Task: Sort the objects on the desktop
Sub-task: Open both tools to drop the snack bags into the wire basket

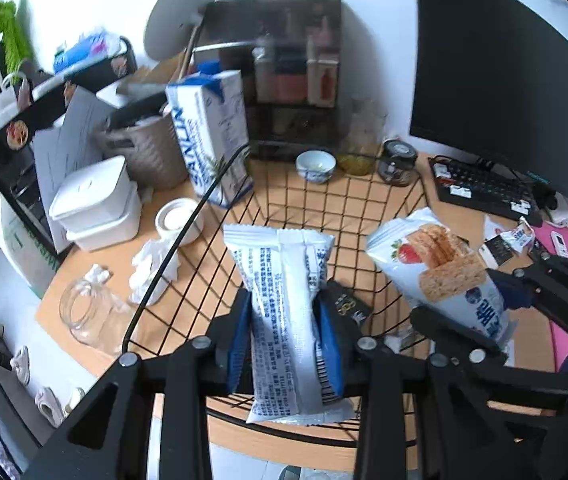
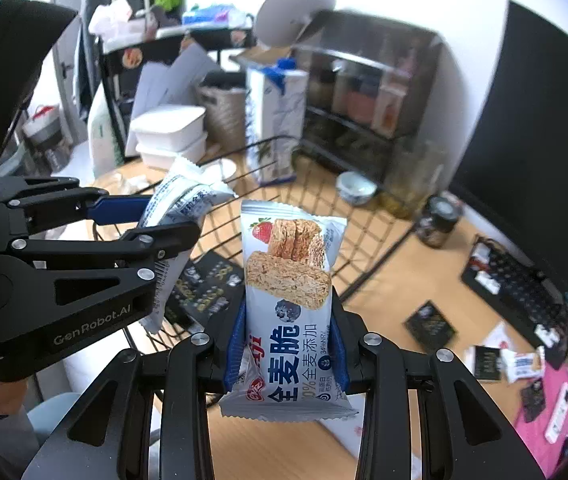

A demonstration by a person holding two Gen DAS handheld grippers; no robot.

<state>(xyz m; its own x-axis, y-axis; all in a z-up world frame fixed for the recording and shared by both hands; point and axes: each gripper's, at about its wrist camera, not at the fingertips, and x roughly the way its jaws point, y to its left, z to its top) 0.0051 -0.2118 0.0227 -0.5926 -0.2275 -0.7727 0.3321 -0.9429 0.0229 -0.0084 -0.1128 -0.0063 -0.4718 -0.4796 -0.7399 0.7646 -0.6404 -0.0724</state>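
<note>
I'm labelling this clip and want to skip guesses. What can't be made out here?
- Black shelf unit contents: motion-blurred in both wrist views.
- Dark packets in wire basket: partly hidden by held snack packets, print unreadable.
- Small packets beside the keyboard: too small and blurred.

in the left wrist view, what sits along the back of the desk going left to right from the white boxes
white boxes → woven basket → milk carton → small bowl → dark jar → keyboard

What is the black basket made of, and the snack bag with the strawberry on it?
The basket looks like thin metal wire with a black coating: you see the desk through its open grid. The snack bag looks like glossy plastic film: shiny, creased, with zigzag sealed ends. I can't be fully sure of either.
</note>
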